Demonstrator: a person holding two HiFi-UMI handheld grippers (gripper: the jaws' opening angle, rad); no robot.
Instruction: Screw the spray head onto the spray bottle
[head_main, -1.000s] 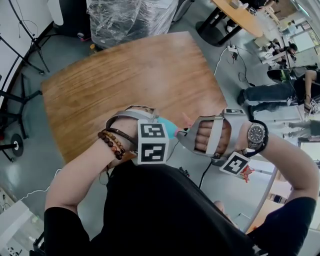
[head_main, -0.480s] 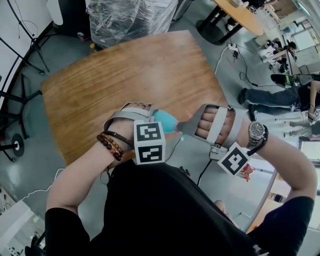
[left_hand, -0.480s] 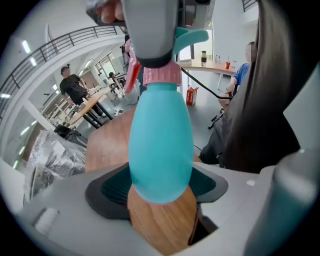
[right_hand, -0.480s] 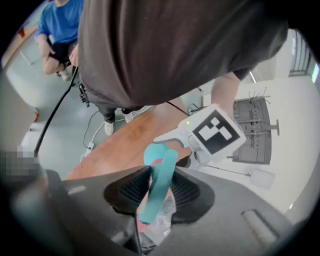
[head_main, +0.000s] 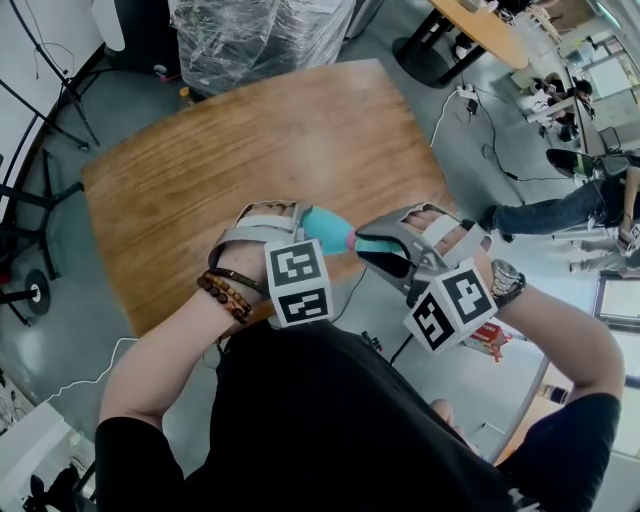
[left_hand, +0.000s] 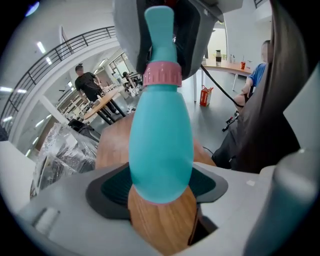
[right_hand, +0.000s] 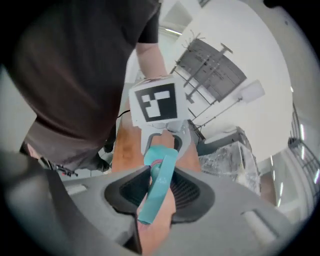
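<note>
Spray bottle: the teal spray bottle (head_main: 322, 229) is held in the air over the near edge of the wooden table (head_main: 250, 140). It lies roughly level and spans the gap between the two grippers.
Left gripper: the left gripper (head_main: 303, 224) is closed on the bottle's rounded body. In the left gripper view both dark pads press its wide lower end, and its neck points straight away from the jaws.
Spray head: the teal spray head (left_hand: 160, 30) sits on the bottle's neck with a pink collar (left_hand: 162, 75) at the joint — how far it is threaded I cannot tell.
Right gripper: the right gripper (head_main: 385, 250) faces the left one and is clamped on the spray head. In the right gripper view the head stands tilted between the ribbed pads.
Relation: bottle and head are in line, each end in its own gripper — the two sets of jaws are near each other, with the collar between them.
Marker cubes: the left gripper's marker cube (head_main: 298, 283) and the right gripper's marker cube (head_main: 450, 305) face the person's chest.
</note>
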